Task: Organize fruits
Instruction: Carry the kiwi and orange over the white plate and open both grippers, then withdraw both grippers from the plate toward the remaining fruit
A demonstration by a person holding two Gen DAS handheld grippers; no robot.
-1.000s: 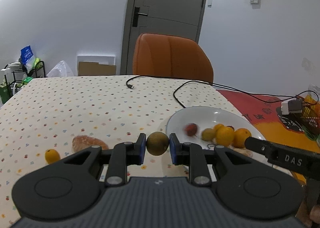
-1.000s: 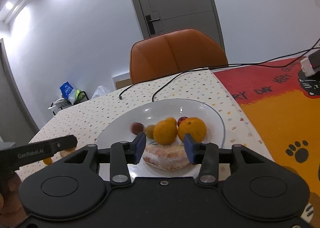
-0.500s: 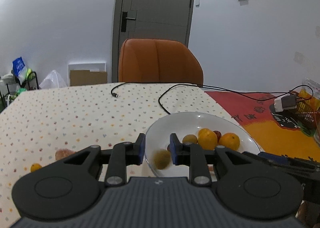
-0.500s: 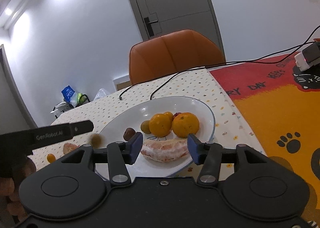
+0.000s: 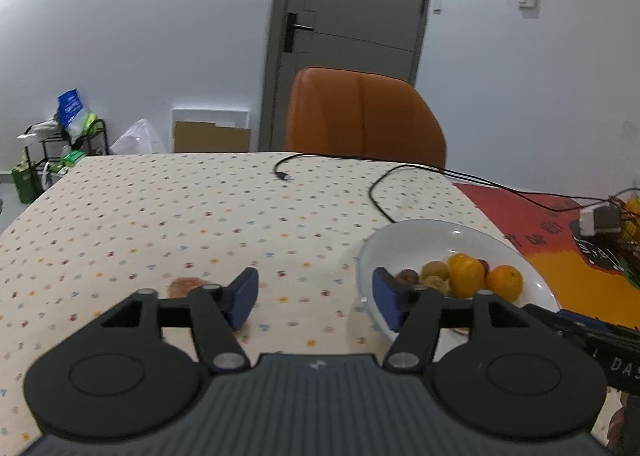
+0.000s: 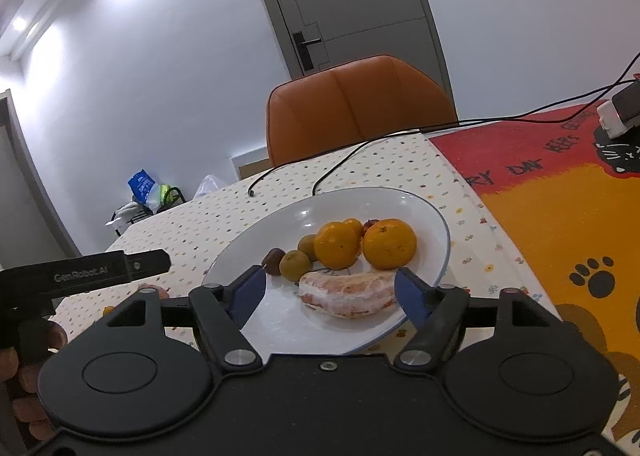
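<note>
Round brown fruit (image 6: pixel 295 265) dropped onto glossy plate (image 6: pixel 424 212) | left jaws now spread | right jaws spread

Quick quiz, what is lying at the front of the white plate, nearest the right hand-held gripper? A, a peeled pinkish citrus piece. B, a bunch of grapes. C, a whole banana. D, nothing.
A: the peeled pinkish citrus piece lies on the white plate, just ahead of the open right hand-held gripper.
</note>
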